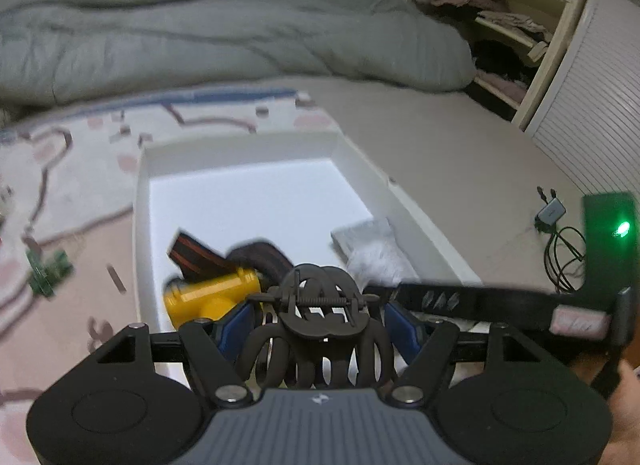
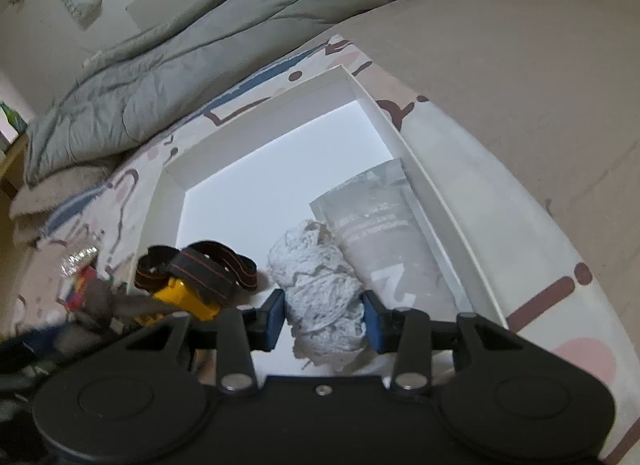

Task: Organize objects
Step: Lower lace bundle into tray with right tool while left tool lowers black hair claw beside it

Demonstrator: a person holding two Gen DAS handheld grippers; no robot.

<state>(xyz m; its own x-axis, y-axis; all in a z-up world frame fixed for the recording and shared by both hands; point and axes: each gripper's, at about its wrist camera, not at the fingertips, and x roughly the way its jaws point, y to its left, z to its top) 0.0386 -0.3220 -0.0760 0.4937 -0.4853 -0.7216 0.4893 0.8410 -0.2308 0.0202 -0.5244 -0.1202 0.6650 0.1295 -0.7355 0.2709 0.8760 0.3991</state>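
1. Black hair claw clip point(image 1: 320, 329) gripped between the left gripper point(image 1: 320, 325) fingers, above near edge of white box point(image 1: 240, 149).
2. Right gripper point(image 2: 323, 323) fingers clamp white knit cloth point(image 2: 320, 293) inside box.
3. Yellow headlamp point(image 2: 188, 285), grey pouch point(image 2: 384, 233) lie in box on bed.

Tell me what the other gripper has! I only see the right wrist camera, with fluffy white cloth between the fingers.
Observer: The left gripper is shut on a black claw hair clip, over the near end of the white box.
Operator: Is anything lying outside the box?
Observer: Yes, a small green circuit board lies on the patterned rug, left of the box.
Operator: And on the other side?
Observer: A small grey cable hub with black wires sits on the beige surface.
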